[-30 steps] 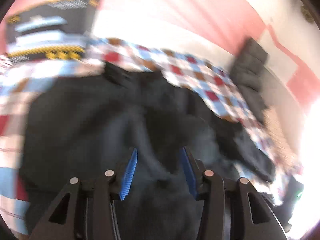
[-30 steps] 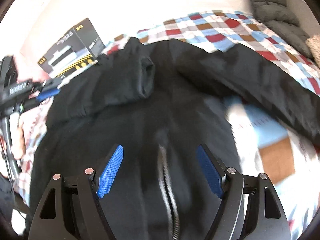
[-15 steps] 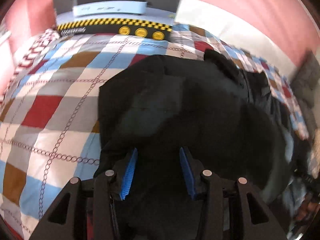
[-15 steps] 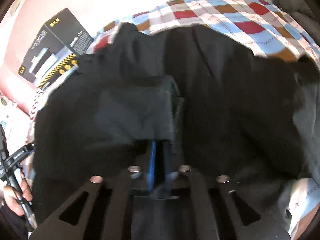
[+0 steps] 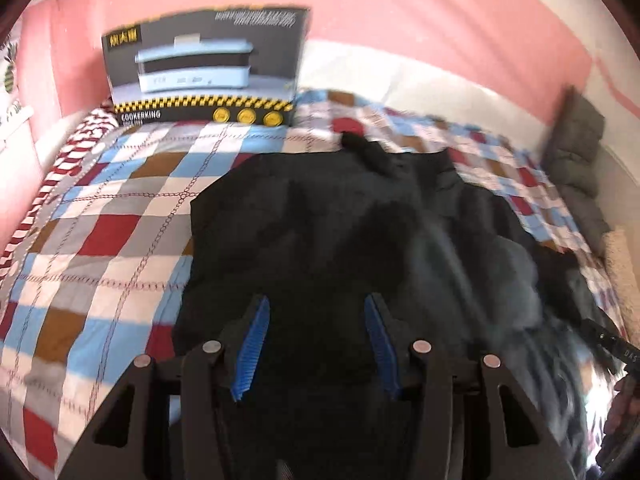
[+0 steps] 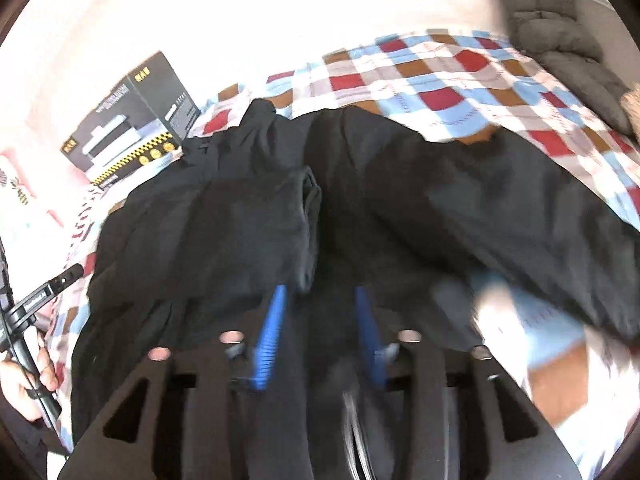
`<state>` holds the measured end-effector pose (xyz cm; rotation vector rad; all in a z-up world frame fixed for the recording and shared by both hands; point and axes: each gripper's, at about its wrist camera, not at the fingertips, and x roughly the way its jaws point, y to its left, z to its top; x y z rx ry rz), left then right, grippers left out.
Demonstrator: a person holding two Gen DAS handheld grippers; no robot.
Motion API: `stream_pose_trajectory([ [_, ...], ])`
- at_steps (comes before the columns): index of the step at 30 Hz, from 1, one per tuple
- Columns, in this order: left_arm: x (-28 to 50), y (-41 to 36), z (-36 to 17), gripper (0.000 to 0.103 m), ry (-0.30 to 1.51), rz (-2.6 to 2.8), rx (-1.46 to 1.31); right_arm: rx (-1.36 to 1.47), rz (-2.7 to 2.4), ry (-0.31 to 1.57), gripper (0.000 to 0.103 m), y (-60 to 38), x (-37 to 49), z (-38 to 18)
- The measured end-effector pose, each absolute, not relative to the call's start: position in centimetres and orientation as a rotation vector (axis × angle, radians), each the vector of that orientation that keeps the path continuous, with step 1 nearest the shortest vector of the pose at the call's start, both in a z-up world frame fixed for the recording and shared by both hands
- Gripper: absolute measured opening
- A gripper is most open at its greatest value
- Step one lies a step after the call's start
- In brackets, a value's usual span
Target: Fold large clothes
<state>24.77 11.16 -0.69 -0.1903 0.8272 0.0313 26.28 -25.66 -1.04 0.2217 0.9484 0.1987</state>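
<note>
Appliance box [image 5: 206, 68] on checkered bedspread [image 5: 100, 216], pink wall [image 5: 400, 12], grey cushion [image 6: 552, 28]

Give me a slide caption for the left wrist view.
Open left tongs hover over a black jacket spread on a checkered bedspread.

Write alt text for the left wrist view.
The open left gripper hovers over a black jacket spread on a checkered bedspread. A dark appliance box stands against the pink wall behind it.

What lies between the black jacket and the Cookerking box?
In the left wrist view, only bare checkered bedspread separates the black jacket from the Cookerking box.
</note>
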Motion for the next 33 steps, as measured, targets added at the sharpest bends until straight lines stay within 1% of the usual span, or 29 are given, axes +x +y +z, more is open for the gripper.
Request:
stream_pose_trajectory([
  [8, 16.1, 5.1, 0.2, 0.051, 0.858, 0.007, -0.109, 0.334, 0.122, 0.974, 0.046, -30.2, 17.8, -0.9],
  [14, 11.4, 2.7, 0.2, 0.051, 0.889, -0.019, -0.119, 0.351, 0.079, 0.933, 0.046, -32.6, 13.3, 0.6],
  [19, 9.6, 1.4, 0.3, 0.051, 0.899, -0.04, -0.132, 0.406, 0.05, 0.899, 0.046, -34.5, 11.9, 0.6],
  [24, 9.5, 0.6, 1.1, 0.051, 0.889, -0.052, -0.134, 0.46, 0.014, 0.89, 0.046, -36.1, 11.6, 0.0],
  [26, 9.8, 0.4, 1.2, 0.051, 0.886, -0.053, -0.128, 0.485, 0.003, 0.895, 0.049, -37.0, 11.8, -0.4],
  [27, 10.1, 0.3, 1.1, 0.051, 0.89, -0.054, -0.129, 0.504, -0.001, 0.9, 0.057, -37.5, 12.0, -0.8],
  [28, 10.2, 0.2, 1.0, 0.051, 0.894, -0.054, -0.132, 0.513, -0.005, 0.9, 0.063, -38.0, 12.0, -1.0],
  [33, 11.5, -0.1, 0.4, 0.051, 0.913, -0.059, -0.137, 0.595, -0.041, 0.896, 0.064, -41.3, 13.0, -2.3],
])
